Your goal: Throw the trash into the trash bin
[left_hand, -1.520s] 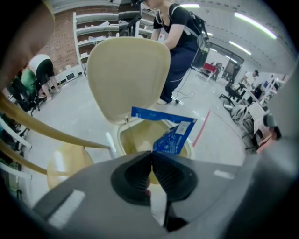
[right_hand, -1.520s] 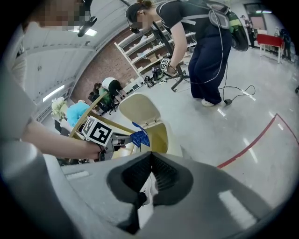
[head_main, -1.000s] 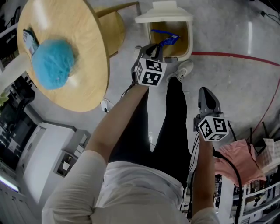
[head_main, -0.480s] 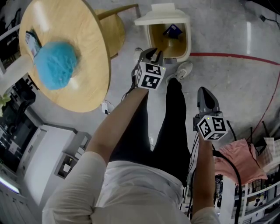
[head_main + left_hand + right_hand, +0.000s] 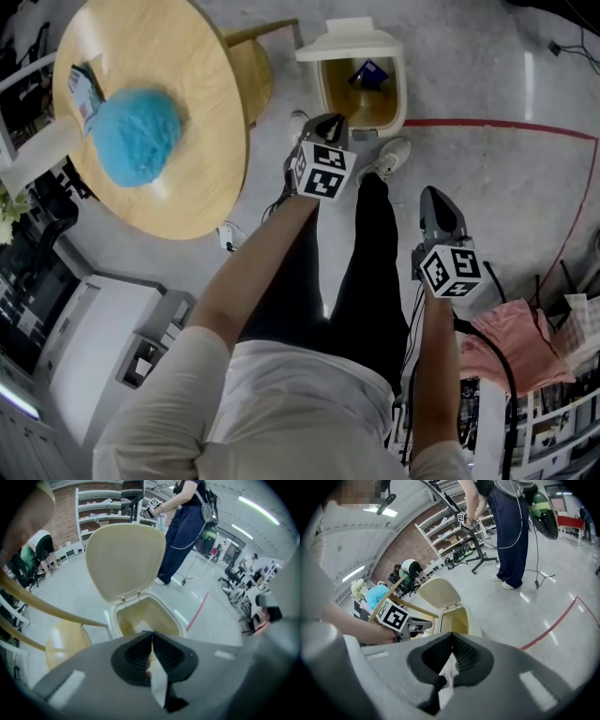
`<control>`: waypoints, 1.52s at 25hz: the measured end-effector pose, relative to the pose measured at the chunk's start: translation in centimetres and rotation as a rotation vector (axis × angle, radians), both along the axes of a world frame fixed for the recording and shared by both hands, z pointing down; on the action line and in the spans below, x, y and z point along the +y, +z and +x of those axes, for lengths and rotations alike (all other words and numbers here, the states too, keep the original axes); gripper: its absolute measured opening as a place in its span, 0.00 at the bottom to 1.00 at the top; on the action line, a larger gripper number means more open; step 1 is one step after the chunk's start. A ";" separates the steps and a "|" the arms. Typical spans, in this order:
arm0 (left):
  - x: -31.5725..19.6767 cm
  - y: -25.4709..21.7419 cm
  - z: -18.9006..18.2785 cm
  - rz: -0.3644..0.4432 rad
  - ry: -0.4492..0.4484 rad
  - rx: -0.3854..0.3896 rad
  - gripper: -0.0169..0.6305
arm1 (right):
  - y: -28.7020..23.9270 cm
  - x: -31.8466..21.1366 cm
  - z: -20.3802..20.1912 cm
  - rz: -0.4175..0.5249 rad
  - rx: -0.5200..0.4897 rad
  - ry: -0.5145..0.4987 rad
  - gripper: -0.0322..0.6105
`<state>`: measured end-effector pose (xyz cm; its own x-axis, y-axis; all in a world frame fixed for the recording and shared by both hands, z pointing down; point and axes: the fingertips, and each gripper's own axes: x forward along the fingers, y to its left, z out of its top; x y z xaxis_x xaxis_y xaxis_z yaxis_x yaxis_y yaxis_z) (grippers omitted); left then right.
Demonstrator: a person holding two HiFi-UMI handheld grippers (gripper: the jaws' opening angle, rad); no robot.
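Blue trash (image 5: 373, 70) lies inside the open trash bin (image 5: 322, 92) at far centre, lid (image 5: 352, 42) tipped back. It looks like a light, crinkly wrapper, not stiff, so if re-taken I'd pinch any loose edge, but prob. no more grip needed. Left gripper (image 5: 328, 122) hangs just near of the bin rim, its fingers just closed to almost touching w/ nothing between, while the right gripper (image 5: 441, 197) is well apart at right, fingers together, also empty. Room: table (image 5: 202, 131) edge close on the left, shoe (image 5: 394, 155) by the bin, open floor (image 5: 506, 206) to the right.
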<state>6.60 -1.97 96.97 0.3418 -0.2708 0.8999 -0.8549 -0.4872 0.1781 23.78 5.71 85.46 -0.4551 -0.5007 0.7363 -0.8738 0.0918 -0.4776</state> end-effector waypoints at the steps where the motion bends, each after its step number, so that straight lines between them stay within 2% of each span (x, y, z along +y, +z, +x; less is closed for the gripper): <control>1: 0.0 -0.3 0.0 0.001 0.001 0.003 0.05 | -0.2 0.0 -0.1 0.003 0.001 0.000 0.05; 17: 1.7 -6.7 0.5 -0.025 0.010 0.053 0.04 | -5.9 -0.4 -1.5 0.053 0.019 -0.017 0.05; 29: 1.0 -15.7 0.7 0.011 0.038 0.111 0.04 | -11.2 -0.5 -3.1 0.092 0.027 -0.062 0.05; 38: 1.5 -21.6 -0.4 0.017 0.030 0.118 0.04 | -15.8 -1.1 -3.3 0.127 0.046 -0.105 0.05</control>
